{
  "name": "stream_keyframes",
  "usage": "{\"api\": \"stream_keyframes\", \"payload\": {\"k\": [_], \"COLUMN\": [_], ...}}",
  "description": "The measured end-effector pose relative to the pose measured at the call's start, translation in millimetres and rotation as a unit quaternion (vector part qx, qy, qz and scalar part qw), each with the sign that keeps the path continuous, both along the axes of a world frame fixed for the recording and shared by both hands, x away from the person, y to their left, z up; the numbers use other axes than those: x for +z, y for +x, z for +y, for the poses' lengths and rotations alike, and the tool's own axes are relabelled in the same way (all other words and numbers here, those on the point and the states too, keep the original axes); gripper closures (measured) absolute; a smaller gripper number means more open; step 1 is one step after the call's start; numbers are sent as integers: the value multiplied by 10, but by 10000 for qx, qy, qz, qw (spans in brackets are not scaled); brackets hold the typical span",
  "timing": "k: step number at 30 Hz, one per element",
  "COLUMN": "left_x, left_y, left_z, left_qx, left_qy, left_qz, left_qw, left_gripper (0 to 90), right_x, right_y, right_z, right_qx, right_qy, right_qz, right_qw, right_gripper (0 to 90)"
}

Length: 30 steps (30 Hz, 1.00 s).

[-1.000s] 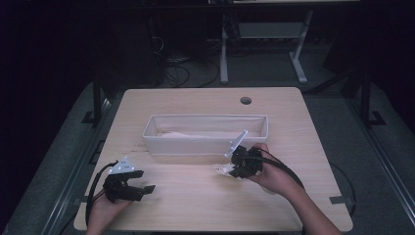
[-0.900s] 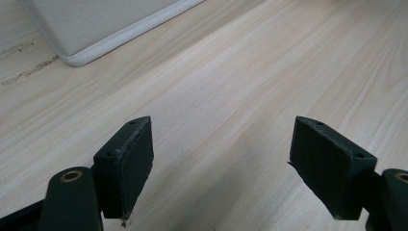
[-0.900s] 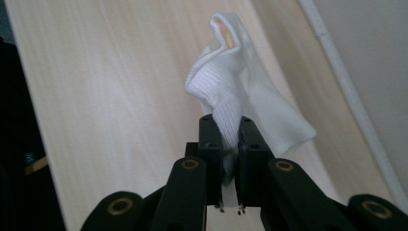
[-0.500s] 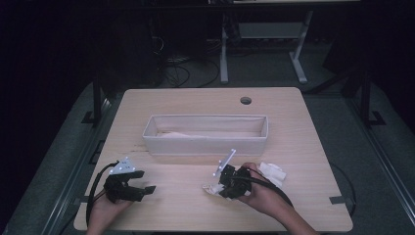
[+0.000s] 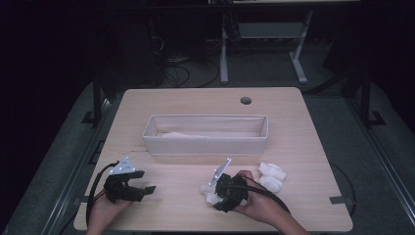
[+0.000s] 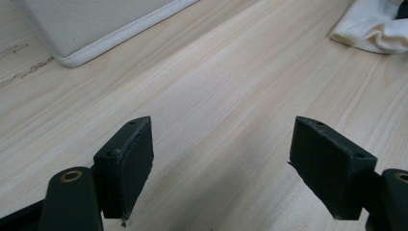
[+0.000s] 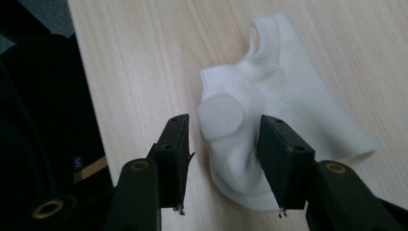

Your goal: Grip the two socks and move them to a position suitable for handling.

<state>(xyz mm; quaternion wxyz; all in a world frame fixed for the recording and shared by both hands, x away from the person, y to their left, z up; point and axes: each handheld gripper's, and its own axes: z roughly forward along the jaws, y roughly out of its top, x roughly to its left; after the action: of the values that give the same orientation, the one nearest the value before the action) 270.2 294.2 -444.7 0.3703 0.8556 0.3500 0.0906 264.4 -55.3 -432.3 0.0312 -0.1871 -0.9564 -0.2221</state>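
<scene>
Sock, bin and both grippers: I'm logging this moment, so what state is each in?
Sock: lying crumpled on the table, between the right gripper's jaws, not pinched.
Second sock: bunched on the table, right of that hand.
Bin: upright, open-topped.
Right gripper: open, jaws just widened.
Left gripper: open, nothing between its jaws.

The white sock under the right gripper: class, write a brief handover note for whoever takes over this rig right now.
Right gripper: jaws have just been opening; the white sock lies on the table between them, pads not pressing it.
Left gripper: open, nothing between its jaws, resting near the front left corner.
A second white sock lies beside the right hand.
The fabric bin stands mid-table.
Done: this sock appears set down in front of the bin.
Left: probably pairing the two socks; that is a guess.
</scene>
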Motion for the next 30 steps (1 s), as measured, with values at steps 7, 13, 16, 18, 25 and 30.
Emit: {"api": "stream_keyframes", "payload": {"k": [7, 13, 16, 18, 25, 30], "left_x": [-3, -5, -2, 2, -3, 1], "left_y": [3, 2, 2, 1, 4, 5], "left_z": [-9, -8, -3, -3, -19, -12], "left_qx": [-23, -24, -25, -24, -40, -39], "left_qy": [19, 12, 13, 10, 17, 0], "left_qz": [-3, -8, -7, -12, -10, -22], "left_qw": [10000, 10000, 10000, 10000, 10000, 10000], "left_gripper": [230, 230, 230, 230, 230, 230], "right_x": [40, -3, 30, 52, 140, 95], "right_y": [20, 12, 0, -14, -33, -25], "right_z": [-9, 28, 23, 23, 13, 26], "right_qx": [219, 158, 70, 46, -34, 112], "right_qy": [-66, -144, -107, -70, 39, 32], "right_qz": [-242, -190, -158, -110, -50, 70], "right_qw": [9994, 9996, 9998, 9999, 10000, 9999], "right_gripper": [645, 811, 844, 852, 853, 780]}}
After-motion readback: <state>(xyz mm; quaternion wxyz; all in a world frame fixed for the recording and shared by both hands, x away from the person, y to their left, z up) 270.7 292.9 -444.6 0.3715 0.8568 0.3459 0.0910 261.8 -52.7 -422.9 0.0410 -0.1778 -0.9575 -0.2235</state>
